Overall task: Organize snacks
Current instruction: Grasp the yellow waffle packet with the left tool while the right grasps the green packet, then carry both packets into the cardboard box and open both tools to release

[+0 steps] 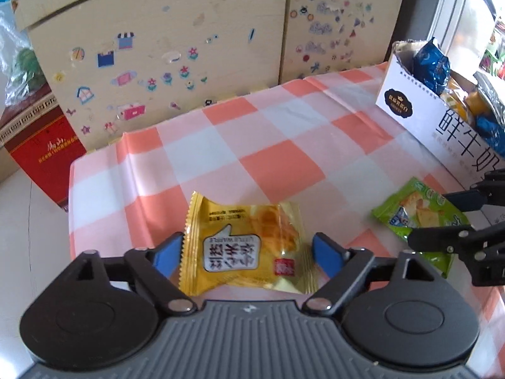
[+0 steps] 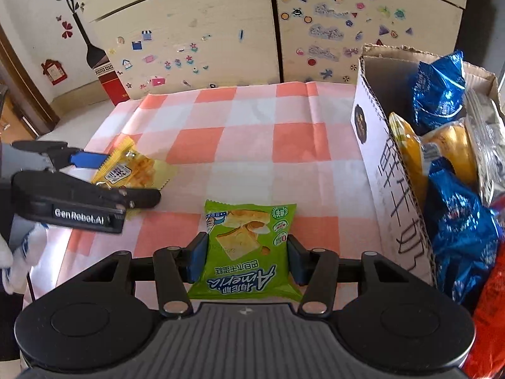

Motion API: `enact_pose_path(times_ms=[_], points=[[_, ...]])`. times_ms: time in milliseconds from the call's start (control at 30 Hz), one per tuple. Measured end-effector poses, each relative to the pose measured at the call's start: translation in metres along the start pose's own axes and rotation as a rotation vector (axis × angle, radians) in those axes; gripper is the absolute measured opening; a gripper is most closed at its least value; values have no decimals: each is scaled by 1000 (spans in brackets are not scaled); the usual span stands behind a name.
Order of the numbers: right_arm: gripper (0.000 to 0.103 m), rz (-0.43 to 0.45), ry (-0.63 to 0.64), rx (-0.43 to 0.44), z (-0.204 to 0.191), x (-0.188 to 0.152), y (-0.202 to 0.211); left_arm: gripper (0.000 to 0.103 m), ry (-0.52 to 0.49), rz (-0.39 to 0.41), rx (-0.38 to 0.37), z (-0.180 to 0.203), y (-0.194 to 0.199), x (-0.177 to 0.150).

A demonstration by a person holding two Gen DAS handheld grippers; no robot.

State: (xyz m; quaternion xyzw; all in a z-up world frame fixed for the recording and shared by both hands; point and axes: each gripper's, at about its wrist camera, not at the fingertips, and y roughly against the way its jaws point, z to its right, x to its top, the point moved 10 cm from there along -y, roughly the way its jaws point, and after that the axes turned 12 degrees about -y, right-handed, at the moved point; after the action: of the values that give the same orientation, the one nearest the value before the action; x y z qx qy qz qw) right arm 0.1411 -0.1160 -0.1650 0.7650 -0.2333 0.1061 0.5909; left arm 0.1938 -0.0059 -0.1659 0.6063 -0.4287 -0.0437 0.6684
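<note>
My left hand-held gripper [image 1: 247, 254] straddles the yellow pack [image 1: 249, 249], fingers apart; right hand-held gripper [image 2: 246, 259] brackets the green pack [image 2: 249, 249] lengthwise, unclamped; box [image 2: 397, 195] lies right.

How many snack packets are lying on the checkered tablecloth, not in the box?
2. The yellow waffle packet lies between the left gripper's jaws; the green chip packet lies between the right gripper's jaws, nearer the cardboard box.

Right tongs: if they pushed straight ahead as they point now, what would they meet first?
The green snack packet, already lying between the open right tongs. Past it is only bare checkered tablecloth up to the stickered cabinet, though depth is hard to judge.
</note>
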Motion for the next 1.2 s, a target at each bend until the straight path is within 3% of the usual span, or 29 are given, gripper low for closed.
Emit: enact_pose_path(times_ms=[133, 333, 400, 1200], points=[[58, 6, 13, 11, -7, 6, -4, 87, -35, 9, -5, 8, -1, 2], [58, 21, 48, 6, -12, 13, -7, 65, -78, 25, -17, 18, 3, 7], [58, 29, 57, 2, -11, 15, -6, 63, -92, 26, -11, 21, 5, 7], [58, 176, 97, 38, -16, 50, 41, 60, 43, 191, 58, 1, 51, 58]])
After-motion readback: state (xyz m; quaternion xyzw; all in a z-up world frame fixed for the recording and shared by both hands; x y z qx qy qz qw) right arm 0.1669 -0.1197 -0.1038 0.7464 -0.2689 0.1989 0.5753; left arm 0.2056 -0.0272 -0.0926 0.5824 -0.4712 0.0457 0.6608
